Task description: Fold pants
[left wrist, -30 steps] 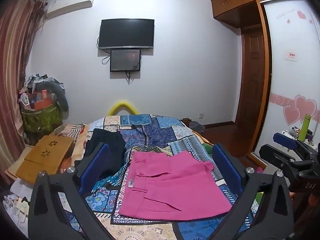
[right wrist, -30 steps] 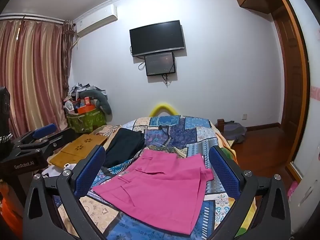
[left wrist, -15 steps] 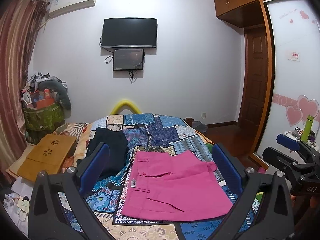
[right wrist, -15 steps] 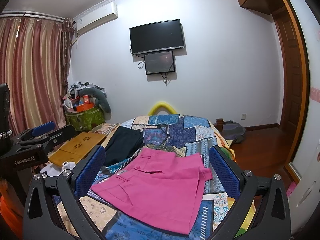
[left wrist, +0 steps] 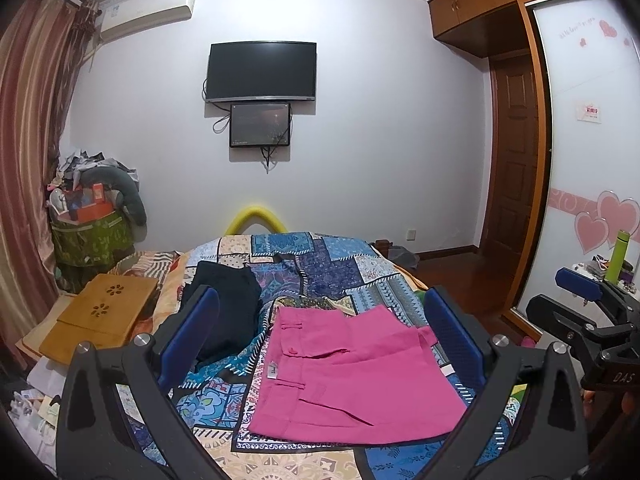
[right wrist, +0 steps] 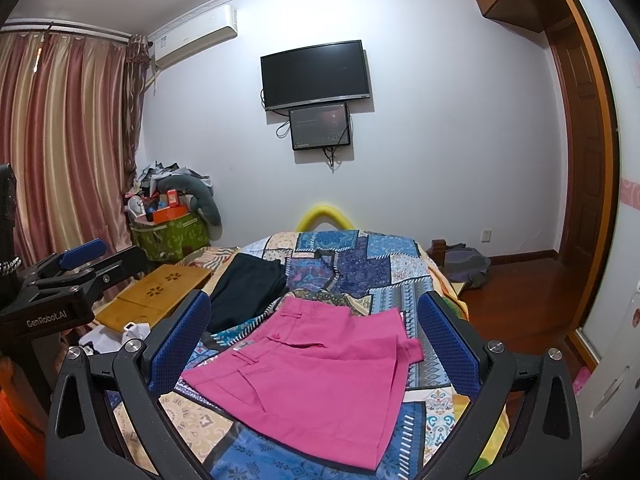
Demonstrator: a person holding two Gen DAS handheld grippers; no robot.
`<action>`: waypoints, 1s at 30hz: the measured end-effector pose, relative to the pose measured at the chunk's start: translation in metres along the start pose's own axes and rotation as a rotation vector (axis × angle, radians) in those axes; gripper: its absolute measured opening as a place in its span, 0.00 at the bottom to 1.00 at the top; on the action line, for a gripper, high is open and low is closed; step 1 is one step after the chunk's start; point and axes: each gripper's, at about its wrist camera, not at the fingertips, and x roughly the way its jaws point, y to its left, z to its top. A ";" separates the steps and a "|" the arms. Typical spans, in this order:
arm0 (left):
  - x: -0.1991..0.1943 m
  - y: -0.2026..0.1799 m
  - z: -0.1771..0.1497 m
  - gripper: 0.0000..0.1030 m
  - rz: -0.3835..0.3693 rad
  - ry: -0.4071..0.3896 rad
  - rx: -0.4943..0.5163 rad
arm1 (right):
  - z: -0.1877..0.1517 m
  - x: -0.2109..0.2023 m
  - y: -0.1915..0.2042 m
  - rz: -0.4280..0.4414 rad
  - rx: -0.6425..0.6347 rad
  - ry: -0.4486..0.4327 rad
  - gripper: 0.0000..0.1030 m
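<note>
Overhead, both tongs, left tongs lettered "GenRobot.AI", right tongs "DAS", gaping, empty, above folded pink pants.

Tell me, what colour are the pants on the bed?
Bright pink pants, clearest in the left wrist view.

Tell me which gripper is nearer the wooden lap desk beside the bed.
Left. The left gripper hovers open over the bed with the wooden lap desk just off its left side. The right gripper, also open, hovers farther right, beyond the left one.
</note>
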 end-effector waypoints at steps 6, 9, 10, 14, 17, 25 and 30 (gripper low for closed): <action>-0.001 0.001 0.001 1.00 0.003 -0.008 0.007 | 0.001 -0.002 0.001 -0.002 -0.004 -0.006 1.00; -0.001 0.001 0.002 1.00 0.004 -0.011 0.004 | 0.001 -0.003 0.002 -0.003 -0.007 -0.008 1.00; -0.001 0.001 0.002 1.00 0.003 -0.012 0.003 | 0.001 -0.003 0.002 -0.003 -0.008 -0.007 1.00; -0.003 0.000 0.002 1.00 0.002 -0.013 0.007 | 0.002 -0.003 0.003 -0.004 -0.013 -0.009 1.00; -0.004 0.000 0.002 1.00 0.004 -0.017 0.011 | 0.002 -0.004 0.003 -0.003 -0.011 -0.008 1.00; -0.004 0.000 0.004 1.00 0.000 -0.021 0.008 | 0.002 -0.004 0.004 -0.005 -0.014 -0.008 1.00; -0.005 0.000 0.004 1.00 0.000 -0.019 0.008 | 0.003 -0.003 0.005 -0.002 -0.016 -0.003 1.00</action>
